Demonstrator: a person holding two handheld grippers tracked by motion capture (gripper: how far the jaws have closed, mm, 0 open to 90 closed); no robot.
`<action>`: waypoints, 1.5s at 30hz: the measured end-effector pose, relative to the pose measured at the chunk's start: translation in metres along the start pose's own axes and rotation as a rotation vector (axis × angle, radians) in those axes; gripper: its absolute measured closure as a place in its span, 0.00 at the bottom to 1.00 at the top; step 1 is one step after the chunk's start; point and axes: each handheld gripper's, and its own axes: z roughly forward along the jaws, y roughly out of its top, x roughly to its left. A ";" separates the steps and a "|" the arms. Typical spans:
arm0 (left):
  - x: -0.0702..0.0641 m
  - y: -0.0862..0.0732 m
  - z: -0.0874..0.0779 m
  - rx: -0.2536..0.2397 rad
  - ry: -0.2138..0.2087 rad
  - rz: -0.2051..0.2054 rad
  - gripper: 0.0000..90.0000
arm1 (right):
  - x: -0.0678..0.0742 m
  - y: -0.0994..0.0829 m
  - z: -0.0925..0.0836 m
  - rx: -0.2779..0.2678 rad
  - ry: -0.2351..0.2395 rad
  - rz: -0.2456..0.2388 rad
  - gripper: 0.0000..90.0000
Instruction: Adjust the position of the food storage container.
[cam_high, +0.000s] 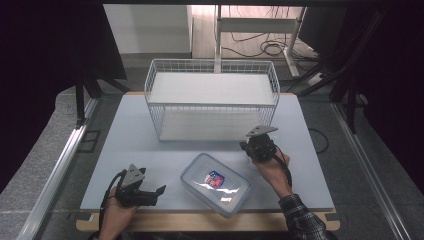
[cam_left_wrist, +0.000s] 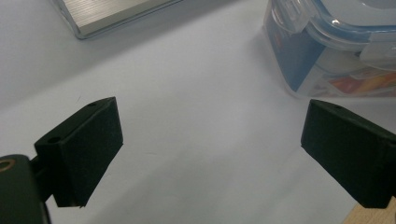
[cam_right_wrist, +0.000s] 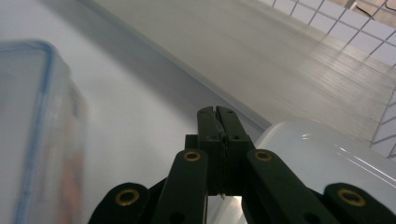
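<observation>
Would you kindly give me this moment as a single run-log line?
left gripper: open, empty | right gripper: shut, empty | lidded container: on table between them | wire basket: behind

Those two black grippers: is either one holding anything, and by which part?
Nothing is held. The left gripper stands open over bare table beside the plastic container; the right gripper is shut with nothing between its jaws.

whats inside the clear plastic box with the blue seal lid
Through the lid of the plastic box a red, white and blue label shows; its side wall shows blue and orange printed packaging. What that packaging holds is hidden by the lid's glare and the print.
</observation>
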 end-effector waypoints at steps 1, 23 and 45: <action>0.000 0.000 0.000 0.000 0.000 0.000 0.06 | -0.001 -0.001 0.003 0.014 -0.007 -0.001 0.99; -0.002 0.001 0.001 0.013 -0.072 -0.041 0.09 | -0.053 -0.041 -0.032 0.011 -0.098 0.097 1.00; -0.008 0.027 0.018 -0.001 -0.128 -0.012 0.87 | 0.028 -0.081 -0.090 -0.081 0.124 0.092 1.00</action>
